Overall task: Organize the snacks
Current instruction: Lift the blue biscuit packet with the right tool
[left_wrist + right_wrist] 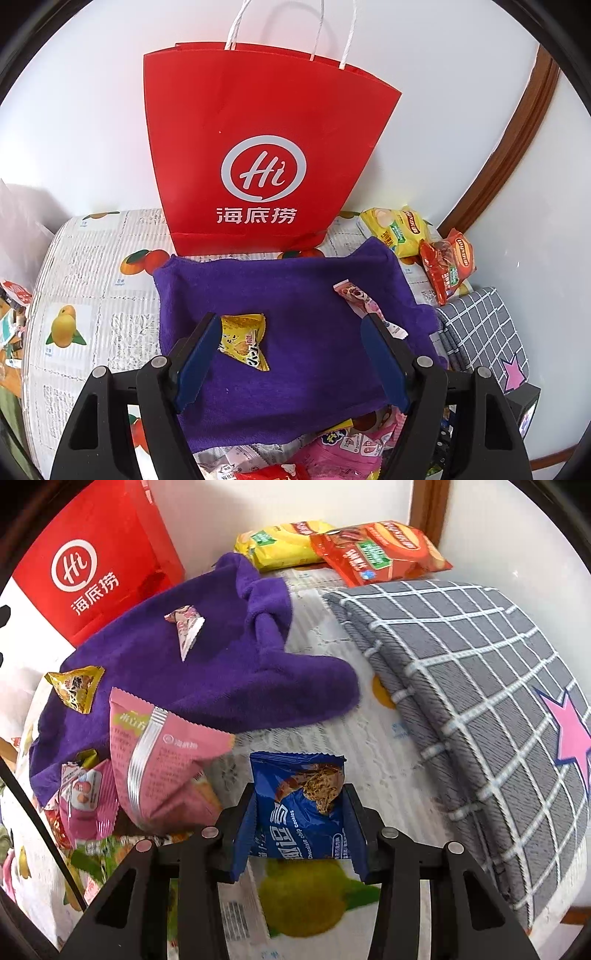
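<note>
A blue chocolate chip cookie pack (301,805) sits upright between the blue pads of my right gripper (300,794), which is shut on it above the fruit-print tablecloth (325,716). My left gripper (290,328) hangs open over a purple towel (288,295), with nothing between its fingers. On the towel lie a small yellow snack packet (245,341), just inside the left finger, and a pink-and-white snack stick (365,302) by the right finger. Both show in the right wrist view too: the yellow packet (75,690) and the pink stick (186,627) on the purple towel (207,664).
A red paper bag (258,147) stands against the white wall behind the towel. Yellow (400,230) and red (448,266) chip bags lie at the back right. A grey checked cushion (480,709) lies to the right. Pink packets (166,760) are piled at the towel's near edge.
</note>
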The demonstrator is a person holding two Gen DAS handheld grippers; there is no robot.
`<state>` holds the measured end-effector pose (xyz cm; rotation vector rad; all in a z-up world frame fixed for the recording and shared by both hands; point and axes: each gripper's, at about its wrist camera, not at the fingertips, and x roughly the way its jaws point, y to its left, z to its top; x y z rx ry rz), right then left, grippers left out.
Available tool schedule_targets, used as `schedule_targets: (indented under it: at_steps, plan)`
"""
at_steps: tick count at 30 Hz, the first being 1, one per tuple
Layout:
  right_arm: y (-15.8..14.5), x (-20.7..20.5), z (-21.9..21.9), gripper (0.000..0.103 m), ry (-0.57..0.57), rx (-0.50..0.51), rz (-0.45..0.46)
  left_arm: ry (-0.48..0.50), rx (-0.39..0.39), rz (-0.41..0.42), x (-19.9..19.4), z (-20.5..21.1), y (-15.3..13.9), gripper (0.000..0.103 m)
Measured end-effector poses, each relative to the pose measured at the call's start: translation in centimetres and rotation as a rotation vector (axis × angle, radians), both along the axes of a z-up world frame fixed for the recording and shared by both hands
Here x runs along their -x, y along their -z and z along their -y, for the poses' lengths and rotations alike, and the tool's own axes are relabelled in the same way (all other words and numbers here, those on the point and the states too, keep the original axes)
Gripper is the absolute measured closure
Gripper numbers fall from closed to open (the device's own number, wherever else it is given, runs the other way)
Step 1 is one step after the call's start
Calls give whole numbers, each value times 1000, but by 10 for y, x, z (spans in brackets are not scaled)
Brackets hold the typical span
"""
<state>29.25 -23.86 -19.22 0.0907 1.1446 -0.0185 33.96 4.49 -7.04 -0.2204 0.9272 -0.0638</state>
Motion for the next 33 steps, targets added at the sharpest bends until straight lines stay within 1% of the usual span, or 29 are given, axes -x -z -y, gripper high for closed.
schedule_targets:
  at_steps: [5,11,27,32,33]
  plan:
    - [6,2,1,59,-9,26,-28,8,-2,4,2,3,-1,27]
    - [10,4,-12,56,-32,108,-2,7,0,4,2,3,-2,27]
    - [13,14,-13,55,-34,96,60,10,15,15,6,1,-7,27]
    - [11,15,-13,55,-32,95,58,16,22,23,8,2,-10,27]
    - [11,14,-13,55,-27,102,34,17,22,24,8,1,-10,27]
